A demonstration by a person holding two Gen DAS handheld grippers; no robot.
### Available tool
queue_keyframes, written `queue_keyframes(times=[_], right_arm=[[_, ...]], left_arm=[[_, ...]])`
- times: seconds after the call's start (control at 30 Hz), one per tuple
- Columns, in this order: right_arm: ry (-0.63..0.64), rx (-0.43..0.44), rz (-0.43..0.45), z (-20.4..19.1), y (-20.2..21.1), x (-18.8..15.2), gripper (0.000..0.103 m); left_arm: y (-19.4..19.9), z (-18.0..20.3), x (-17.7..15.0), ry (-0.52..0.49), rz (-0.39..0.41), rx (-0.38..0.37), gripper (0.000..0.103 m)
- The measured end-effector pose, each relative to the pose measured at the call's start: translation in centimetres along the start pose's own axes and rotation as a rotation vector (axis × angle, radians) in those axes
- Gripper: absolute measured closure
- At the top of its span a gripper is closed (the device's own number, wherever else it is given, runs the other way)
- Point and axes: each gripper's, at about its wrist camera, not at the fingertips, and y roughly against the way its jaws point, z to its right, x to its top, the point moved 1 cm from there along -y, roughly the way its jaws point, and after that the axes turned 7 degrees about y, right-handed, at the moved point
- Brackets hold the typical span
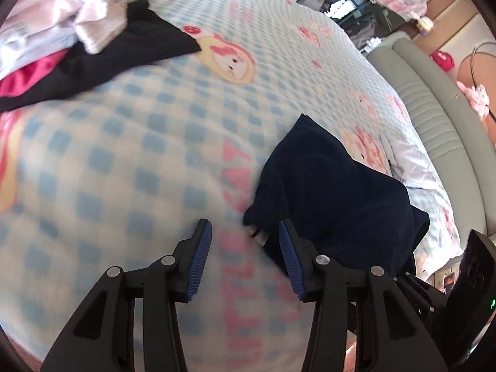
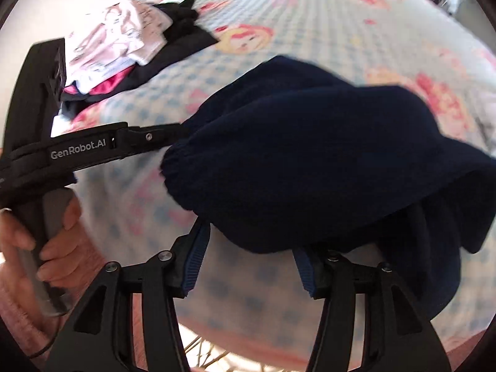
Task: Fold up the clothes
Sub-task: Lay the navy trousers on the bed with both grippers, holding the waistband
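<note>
Navy sweater bunched mid-frame on checked blanket; left gripper jaws part-open w/ nothing between, right gripper jaws part-open under sweater's edge, grip unclear.

blanket: blue-white check, pink cartoon prints | headboard: grey padded | shelf: cluttered

Left gripper: black plastic linkage arms with round silver pivot screws, ribbed blue pads; side arm lettered "GenRobot.AI" in white. Right gripper: same build. Hand on grey handle, pink fuzzy sleeve, thin black cable.
</note>
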Motion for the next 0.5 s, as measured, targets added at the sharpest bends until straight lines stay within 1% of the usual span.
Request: queue_keyframes(times=[0.03,0.1,0.2,0.23,0.27,0.37,0.5], right_arm=[[-0.007,-0.022,0.015,-0.1,0.1,0.0,0.046],[-0.037,-0.033,0.029,-0.1,0.6,0.0,0.046],[-0.055,-0.074,0.041,0.0,1.1,0.3,0.046],[-0.059,-0.096,0.043,0.1,1.3,0.3,0.046],[-0.066,-0.104,0.038,0.4,1.3,0.5,0.046],[-0.088,-0.125,0.019,1.3,1.4,0.8,0.046],[-0.093,-0.139,0.002,2.4,1.9,1.5,0.045]], left_arm=[[-0.3,0.2,0.3,-0.016,-0.012,-0.01,0.055],[-1.0,0.6,0.9,-0.043,-0.035,-0.033,0.054],[-2.2,1.2,1.1,-0.028,-0.073,-0.095,0.053],[-2.4,1.4,1.1,-0.033,-0.068,-0.092,0.059],[-2.4,1.6,1.0,-0.05,-0.051,-0.068,0.074],[-2.1,2.7,0.6,-0.13,-0.03,-0.027,0.082],[-0.7,2.7,0.3,-0.13,-0.012,-0.074,0.085]])
